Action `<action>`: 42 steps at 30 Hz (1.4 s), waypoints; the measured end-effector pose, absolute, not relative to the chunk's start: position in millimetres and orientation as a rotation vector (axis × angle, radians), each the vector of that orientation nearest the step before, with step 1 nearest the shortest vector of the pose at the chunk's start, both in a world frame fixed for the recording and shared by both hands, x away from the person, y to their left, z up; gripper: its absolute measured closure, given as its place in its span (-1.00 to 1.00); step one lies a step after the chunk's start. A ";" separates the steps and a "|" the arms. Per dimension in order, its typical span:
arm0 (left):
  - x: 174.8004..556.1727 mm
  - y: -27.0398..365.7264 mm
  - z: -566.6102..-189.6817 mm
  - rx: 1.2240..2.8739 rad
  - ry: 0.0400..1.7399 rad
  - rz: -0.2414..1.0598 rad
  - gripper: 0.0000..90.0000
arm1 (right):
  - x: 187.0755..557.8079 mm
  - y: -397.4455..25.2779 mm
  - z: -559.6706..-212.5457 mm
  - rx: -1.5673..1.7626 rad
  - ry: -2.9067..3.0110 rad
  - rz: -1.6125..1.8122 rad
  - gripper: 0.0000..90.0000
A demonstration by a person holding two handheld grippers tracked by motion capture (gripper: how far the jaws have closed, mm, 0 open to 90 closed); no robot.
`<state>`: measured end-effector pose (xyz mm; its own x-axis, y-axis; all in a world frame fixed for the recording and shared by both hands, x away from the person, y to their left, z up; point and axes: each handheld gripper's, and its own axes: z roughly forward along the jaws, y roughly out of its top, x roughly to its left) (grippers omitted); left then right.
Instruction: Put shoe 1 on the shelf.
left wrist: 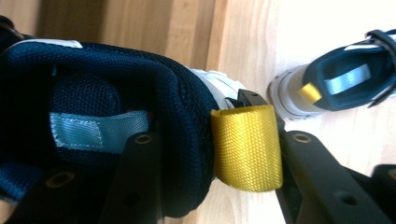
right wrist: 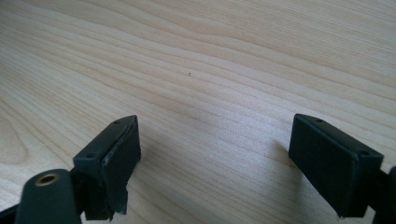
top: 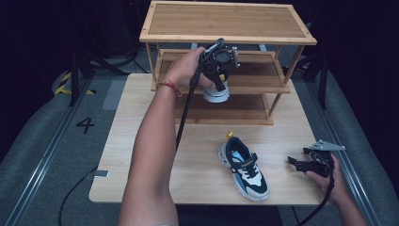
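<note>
The left gripper (top: 220, 70) is raised in front of the bamboo shoe rack (top: 226, 33), at the level of its middle shelf, and pinches the heel collar of a navy-and-white sneaker (top: 216, 93); in the high view the gripper body and the hand hide most of that shoe, leaving its white sole end showing. In the left gripper view one jaw sits inside the navy opening and the other outside, against the yellow heel loop (left wrist: 246, 147), with the toe cut off. The second sneaker (top: 244, 168) lies on the wooden table (top: 141, 155), well apart. The right gripper (top: 301, 164) rests low at the table's right edge, jaws spread over bare wood.
</note>
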<state>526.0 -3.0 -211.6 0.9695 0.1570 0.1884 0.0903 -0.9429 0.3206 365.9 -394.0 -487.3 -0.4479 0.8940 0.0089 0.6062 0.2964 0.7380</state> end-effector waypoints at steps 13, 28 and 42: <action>517.5 11.5 -208.9 2.678 0.345 0.502 -0.06 | 365.9 -393.9 -487.3 1.342 2.164 0.959 -0.62; 464.6 45.5 -214.8 2.330 0.554 0.714 -0.41 | 365.5 -393.4 -487.1 1.347 2.159 0.962 -0.62; 475.3 56.1 -269.0 2.228 0.810 0.617 -0.53 | 365.4 -393.2 -487.2 1.347 2.158 0.961 -0.62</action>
<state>475.3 56.1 -269.0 0.6941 0.6931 0.1945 0.3720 -0.5767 0.7274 365.4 -393.2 -487.2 -0.4431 0.8964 0.0095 0.6067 0.2921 0.7393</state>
